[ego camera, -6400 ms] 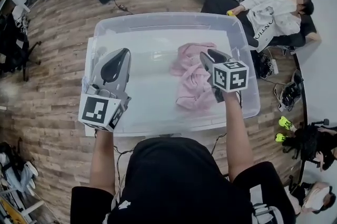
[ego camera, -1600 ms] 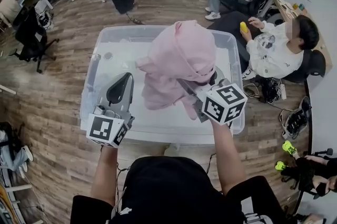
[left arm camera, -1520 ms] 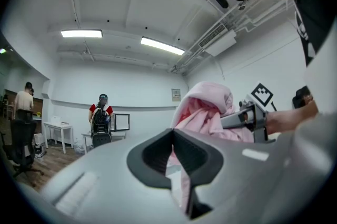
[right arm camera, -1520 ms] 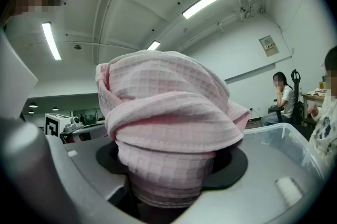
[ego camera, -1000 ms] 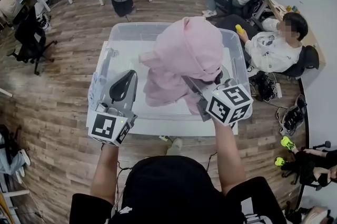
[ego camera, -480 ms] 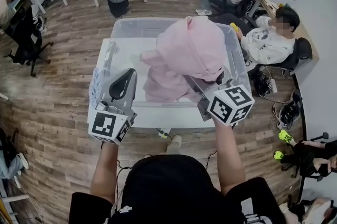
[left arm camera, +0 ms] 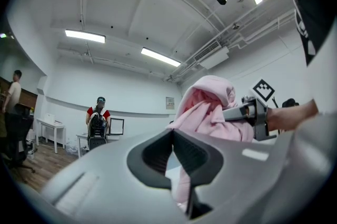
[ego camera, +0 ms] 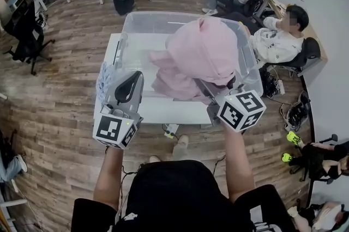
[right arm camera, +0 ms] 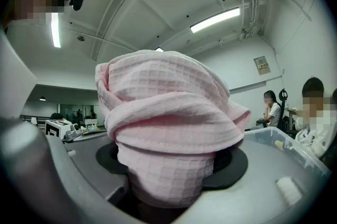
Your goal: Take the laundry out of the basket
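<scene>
wood-floor room (ego camera: 65, 111), pink towel (ego camera: 199, 54) bunched upright in r hand-held gripper (ego camera: 211, 89)

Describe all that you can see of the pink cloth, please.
The pink cloth is soft, pale pink fabric with a waffle weave, bunched into a rounded bundle of overlapping folds. The right gripper clamps its lower part, a jaw on each side, and holds it above the clear plastic basket; a loose end hangs down toward the basket. The left gripper does not touch it.

One cloth (ego camera: 202, 56) — one basket (ego camera: 143, 35) (clear)
</scene>
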Tool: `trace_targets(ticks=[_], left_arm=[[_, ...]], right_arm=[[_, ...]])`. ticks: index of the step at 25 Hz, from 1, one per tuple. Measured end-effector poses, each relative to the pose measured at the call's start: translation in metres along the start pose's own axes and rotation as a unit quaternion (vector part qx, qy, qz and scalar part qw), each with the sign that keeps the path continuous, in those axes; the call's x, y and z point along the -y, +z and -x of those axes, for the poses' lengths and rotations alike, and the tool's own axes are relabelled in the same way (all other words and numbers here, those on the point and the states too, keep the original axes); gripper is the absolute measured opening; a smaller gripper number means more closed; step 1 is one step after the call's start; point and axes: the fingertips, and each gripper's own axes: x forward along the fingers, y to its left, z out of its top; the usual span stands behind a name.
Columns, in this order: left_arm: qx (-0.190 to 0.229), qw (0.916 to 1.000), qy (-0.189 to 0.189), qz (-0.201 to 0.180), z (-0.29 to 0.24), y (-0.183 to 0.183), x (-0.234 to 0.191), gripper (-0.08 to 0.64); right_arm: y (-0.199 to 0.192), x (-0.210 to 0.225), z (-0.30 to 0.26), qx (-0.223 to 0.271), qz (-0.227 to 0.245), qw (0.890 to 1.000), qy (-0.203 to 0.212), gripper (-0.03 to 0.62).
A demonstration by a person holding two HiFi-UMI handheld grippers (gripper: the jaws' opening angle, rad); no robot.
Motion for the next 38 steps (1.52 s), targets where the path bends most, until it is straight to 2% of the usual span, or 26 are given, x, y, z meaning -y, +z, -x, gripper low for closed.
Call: trace_targets(ticks=[14,21,30,38], left_arm=[[-0.007,0.9998,0.0,0.017,0.043,0.003,0.003,0.009],[-0.011,0.9997,-0.005,0.021,0.048,0.004,0.012,0.009],[-0.001,0.9999,0.005,0.01,0.048,0.011,0.033,0.009],[0.004,1.0,0.004,0.003,0.039,0.027,0.073,0.009]], right_arm=[[-0.002,-0.032,0.028,-0.001,-0.004,1.0,-0.014,0.359],[-0.006,-0.036,0.034,-0.006,-0.011,1.0,-0.015,0.359],[-0.008,-0.033,0.056,0.007,-0.011,1.0,0.004,0.359],[-0.002,-0.024,0.089,0.01,-0.01,1.0,0.018,0.359]])
